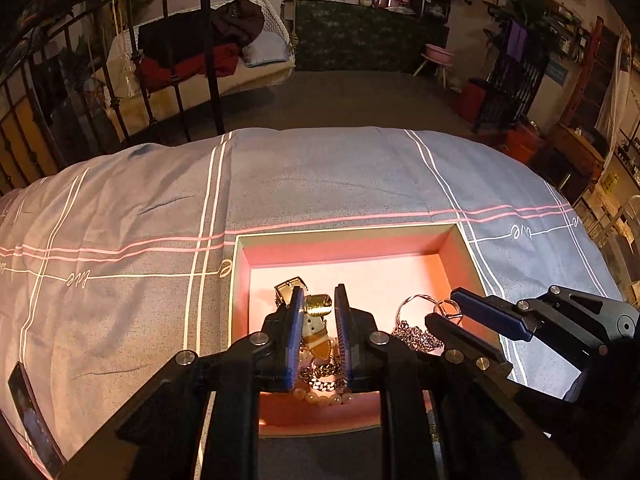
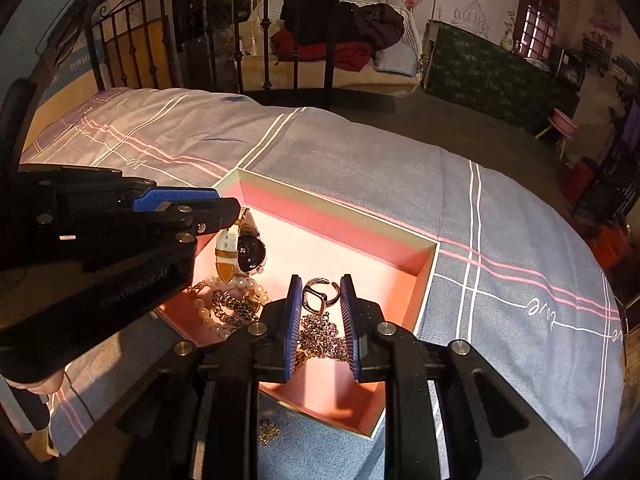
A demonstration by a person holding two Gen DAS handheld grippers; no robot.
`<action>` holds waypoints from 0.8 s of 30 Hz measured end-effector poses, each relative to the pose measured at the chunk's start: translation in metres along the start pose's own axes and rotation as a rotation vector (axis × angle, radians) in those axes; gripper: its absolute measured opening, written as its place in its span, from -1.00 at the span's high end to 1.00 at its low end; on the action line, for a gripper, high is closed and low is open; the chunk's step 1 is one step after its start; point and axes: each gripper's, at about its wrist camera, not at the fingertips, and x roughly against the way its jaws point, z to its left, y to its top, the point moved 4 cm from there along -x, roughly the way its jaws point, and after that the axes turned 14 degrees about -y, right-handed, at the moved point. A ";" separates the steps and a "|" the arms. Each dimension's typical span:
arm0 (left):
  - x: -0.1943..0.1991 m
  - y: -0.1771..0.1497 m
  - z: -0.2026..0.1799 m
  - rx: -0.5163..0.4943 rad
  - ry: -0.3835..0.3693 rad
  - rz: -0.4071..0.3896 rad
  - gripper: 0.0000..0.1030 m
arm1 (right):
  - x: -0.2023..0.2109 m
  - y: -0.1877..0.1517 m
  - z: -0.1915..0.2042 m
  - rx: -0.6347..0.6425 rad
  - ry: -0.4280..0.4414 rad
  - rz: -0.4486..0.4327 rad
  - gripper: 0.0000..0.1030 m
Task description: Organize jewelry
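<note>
Pink box (image 1: 452,256) lower centre, half masked by left tongs (image 1: 318,300), parted, empty; right tongs (image 2: 320,294) parted, ring (image 2: 318,294) between, contact unclear.

Dim rm: iron bed rail (image 1: 208,52), mural wall (image 2: 472,4) (phone-booth painting).

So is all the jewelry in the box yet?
Nearly. The watch, pearls, chain bracelet, ring and silver chain already lie in the pink box. Both grippers, left and right, hover above it, jaws apart, holding nothing. One small gold piece remains on the bedspread beside the box.
</note>
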 end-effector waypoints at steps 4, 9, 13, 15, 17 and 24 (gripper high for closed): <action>0.012 0.001 0.000 -0.023 0.054 -0.064 -0.80 | 0.007 -0.006 -0.002 0.002 -0.030 -0.029 -0.64; 0.026 -0.008 -0.003 -0.054 0.051 -0.075 -0.87 | 0.022 -0.020 -0.009 -0.041 -0.003 -0.043 -0.66; 0.040 -0.033 -0.001 -0.047 -0.003 -0.093 -0.87 | 0.033 -0.046 -0.017 -0.062 -0.009 -0.037 -0.78; 0.047 -0.053 0.002 -0.026 -0.034 -0.093 -0.87 | 0.037 -0.064 -0.019 -0.062 -0.013 -0.019 -0.79; 0.049 -0.077 0.007 0.008 -0.045 -0.084 -0.87 | 0.037 -0.086 -0.017 -0.047 -0.007 0.021 -0.79; 0.029 -0.133 0.023 0.063 -0.022 -0.008 -0.86 | 0.022 -0.131 0.007 0.019 0.001 0.127 -0.73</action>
